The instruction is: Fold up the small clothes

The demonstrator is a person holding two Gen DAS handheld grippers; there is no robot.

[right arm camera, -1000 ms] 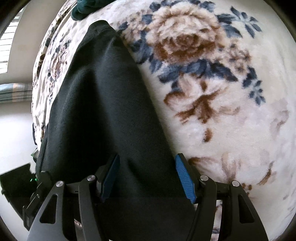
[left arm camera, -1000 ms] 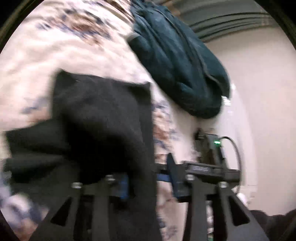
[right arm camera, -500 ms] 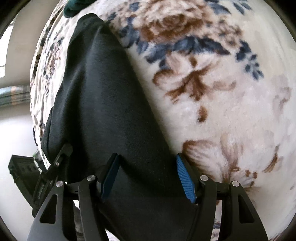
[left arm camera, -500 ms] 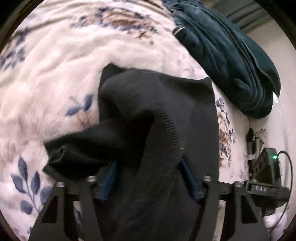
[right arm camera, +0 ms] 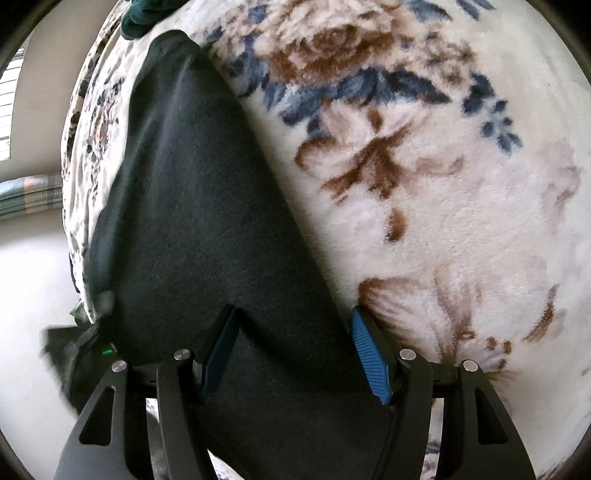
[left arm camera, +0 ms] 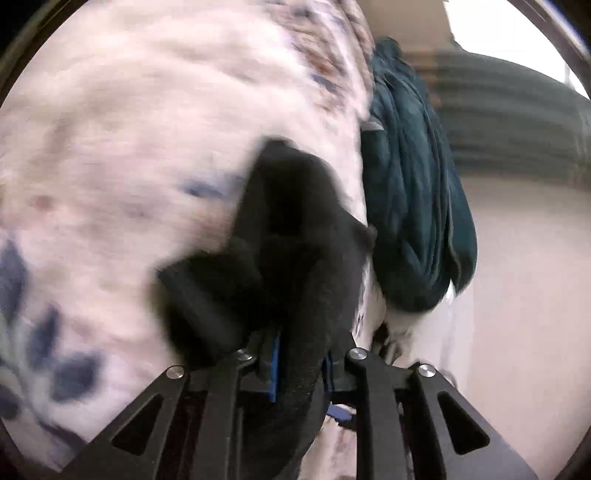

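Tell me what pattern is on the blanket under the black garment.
Cream blanket with brown roses and blue leaves, clearest in the right wrist view.

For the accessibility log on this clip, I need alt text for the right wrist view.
The right tongs stand open over a black garment lying flat on a cream floral blanket, blue finger pads on either side of the cloth. A dark green garment peeks in at the top left.
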